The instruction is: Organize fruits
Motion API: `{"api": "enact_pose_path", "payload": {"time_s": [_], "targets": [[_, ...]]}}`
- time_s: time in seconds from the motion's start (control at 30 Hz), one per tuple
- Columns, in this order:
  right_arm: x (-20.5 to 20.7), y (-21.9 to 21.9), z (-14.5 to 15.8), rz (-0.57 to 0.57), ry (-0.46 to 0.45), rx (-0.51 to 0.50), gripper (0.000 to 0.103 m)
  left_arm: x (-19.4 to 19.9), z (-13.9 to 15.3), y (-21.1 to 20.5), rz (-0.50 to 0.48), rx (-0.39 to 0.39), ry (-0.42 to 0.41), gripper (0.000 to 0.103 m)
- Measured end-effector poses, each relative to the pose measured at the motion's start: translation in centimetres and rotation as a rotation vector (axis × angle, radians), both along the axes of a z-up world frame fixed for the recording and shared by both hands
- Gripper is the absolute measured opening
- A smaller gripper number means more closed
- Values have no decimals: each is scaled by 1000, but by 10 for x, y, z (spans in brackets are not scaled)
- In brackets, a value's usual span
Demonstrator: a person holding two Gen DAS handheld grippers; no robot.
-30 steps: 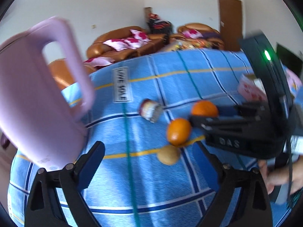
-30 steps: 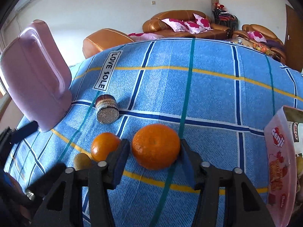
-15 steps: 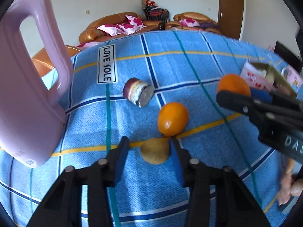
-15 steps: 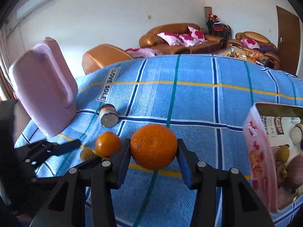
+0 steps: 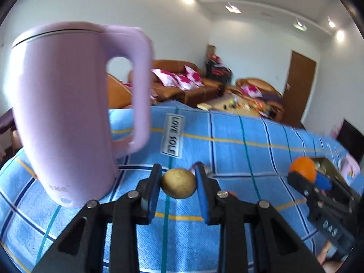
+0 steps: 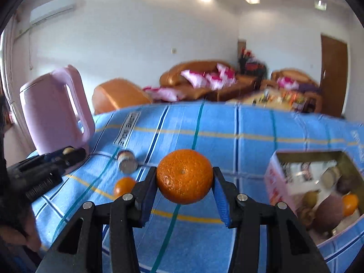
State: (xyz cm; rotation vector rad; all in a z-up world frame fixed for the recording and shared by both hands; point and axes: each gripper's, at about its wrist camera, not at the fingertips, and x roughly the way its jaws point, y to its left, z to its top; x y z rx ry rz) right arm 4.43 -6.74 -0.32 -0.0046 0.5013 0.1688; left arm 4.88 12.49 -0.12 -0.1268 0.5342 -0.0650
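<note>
My left gripper (image 5: 178, 170) has a yellow-brown round fruit (image 5: 179, 183) between its blue pads; the jaws are closing, press on it and hold it above the blue checked cloth (image 5: 238, 141). In the right wrist view this gripper (image 6: 68, 153) shows at the left with the fruit (image 6: 68, 150) at its tips. A large orange (image 6: 184, 186) hangs off the cloth in my right gripper (image 6: 183, 170), which is shut on it. A smaller orange (image 6: 124, 186) lies on the cloth to the left. The pink open box (image 6: 279, 182) at the right holds several fruits.
A tall pink kettle (image 5: 63, 113) stands close on the left, near my left gripper. A small jar (image 6: 127, 161) lies on its side on the cloth. A hand (image 6: 20, 234) grips the left tool. Sofas and a door are far behind.
The left jaws went from wide open to closed around the yellow-brown fruit and lifted it. The right gripper rose with the orange, and the box came further into view.
</note>
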Motion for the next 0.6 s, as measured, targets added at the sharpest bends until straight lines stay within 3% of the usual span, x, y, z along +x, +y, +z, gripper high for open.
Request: {"api": "enact_pose_path", "payload": {"time_s": [0.27,0.6], "targets": [[-11,15,5,21,-78,-87,49,-3,-3,-12,95,106,-38,31],[-21,9,4,7,-74,-77,49,-13,-2,-23,128,176,-67,31]]}}
